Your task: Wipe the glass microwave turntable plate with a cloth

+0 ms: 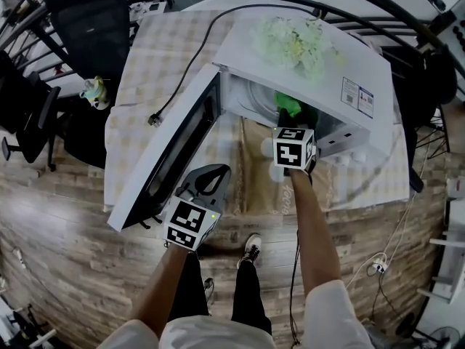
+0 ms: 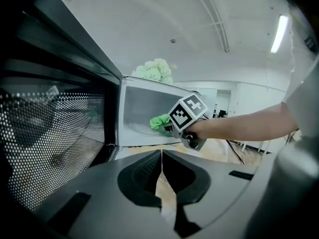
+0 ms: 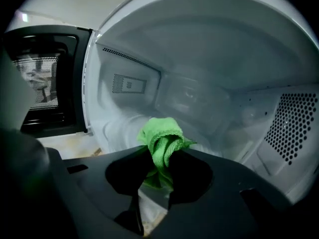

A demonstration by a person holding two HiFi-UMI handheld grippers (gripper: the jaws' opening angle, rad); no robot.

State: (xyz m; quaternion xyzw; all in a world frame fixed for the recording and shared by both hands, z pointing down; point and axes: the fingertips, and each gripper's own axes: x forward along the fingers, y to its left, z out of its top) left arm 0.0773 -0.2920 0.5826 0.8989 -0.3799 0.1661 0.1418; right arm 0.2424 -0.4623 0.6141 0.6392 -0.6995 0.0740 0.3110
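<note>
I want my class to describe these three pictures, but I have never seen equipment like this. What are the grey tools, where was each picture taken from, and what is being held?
There is no robot: a person holds a two-jaw gripper in each hand. The head view looks down from a camera on the person's head at a white microwave with its door open, standing on a table. The other two pictures come from cameras riding on the grippers. The right gripper reaches inside the microwave, jaws clamped on a green cloth. The left gripper is shut and empty, near the open door.
</note>
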